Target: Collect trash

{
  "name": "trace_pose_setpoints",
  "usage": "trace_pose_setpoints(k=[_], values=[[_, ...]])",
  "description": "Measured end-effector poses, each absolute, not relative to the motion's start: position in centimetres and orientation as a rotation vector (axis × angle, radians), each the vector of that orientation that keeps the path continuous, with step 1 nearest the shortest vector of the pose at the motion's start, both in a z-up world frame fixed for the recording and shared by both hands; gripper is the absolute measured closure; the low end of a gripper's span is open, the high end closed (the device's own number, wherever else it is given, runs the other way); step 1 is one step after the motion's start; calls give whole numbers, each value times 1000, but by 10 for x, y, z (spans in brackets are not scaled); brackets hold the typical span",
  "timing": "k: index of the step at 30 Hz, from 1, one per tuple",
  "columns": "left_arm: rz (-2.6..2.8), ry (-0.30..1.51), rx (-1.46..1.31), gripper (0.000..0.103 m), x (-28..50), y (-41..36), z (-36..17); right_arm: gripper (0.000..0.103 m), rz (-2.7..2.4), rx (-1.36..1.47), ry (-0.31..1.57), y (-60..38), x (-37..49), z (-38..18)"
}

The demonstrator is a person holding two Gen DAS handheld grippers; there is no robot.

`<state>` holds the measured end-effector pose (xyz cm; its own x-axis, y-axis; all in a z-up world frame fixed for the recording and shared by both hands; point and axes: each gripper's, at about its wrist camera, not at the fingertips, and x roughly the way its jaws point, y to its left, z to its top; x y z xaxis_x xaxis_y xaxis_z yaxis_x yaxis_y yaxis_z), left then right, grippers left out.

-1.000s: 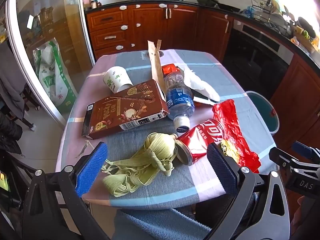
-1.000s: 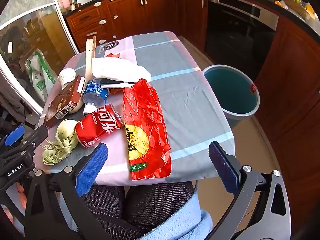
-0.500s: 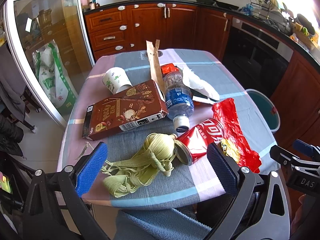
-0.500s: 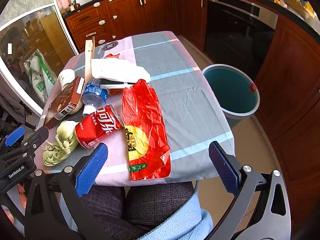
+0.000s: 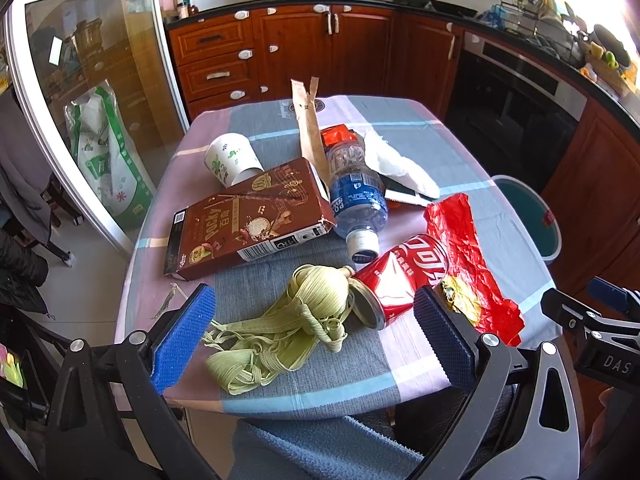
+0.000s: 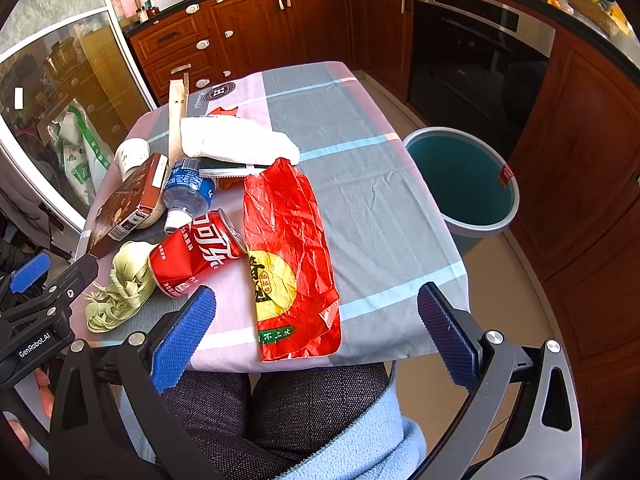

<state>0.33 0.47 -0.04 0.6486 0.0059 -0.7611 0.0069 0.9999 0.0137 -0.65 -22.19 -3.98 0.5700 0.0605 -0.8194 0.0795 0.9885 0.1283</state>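
Observation:
Trash lies on the checked tablecloth (image 6: 360, 184): a crushed red cola can (image 5: 400, 276) (image 6: 196, 254), a red snack wrapper (image 6: 288, 256) (image 5: 464, 256), pale green leaf strips (image 5: 288, 320) (image 6: 120, 288), a brown Pocky box (image 5: 248, 220), a plastic bottle (image 5: 358, 204), a paper cup (image 5: 230, 160), a white tissue (image 6: 236, 142) and a paper sleeve (image 5: 308, 124). My left gripper (image 5: 316, 340) is open and empty, hovering near the leaf strips at the table's front edge. My right gripper (image 6: 316, 336) is open and empty, just before the wrapper's near end.
A teal trash bin (image 6: 460, 182) stands on the floor to the right of the table. Wooden cabinets (image 6: 248, 28) and an oven (image 6: 476, 44) line the back and right. A glass door (image 5: 92, 92) is at the left. The person's lap (image 6: 280, 408) is below the table edge.
Both grippers have shifted only slightly; the objects on the table have not moved.

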Motion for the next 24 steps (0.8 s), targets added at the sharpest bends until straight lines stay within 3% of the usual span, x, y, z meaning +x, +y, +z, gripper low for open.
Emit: trace_pose_setpoints(k=[24], values=[[-41, 881, 13, 4, 6, 9, -7, 6, -1, 175, 1004, -222, -1, -51]])
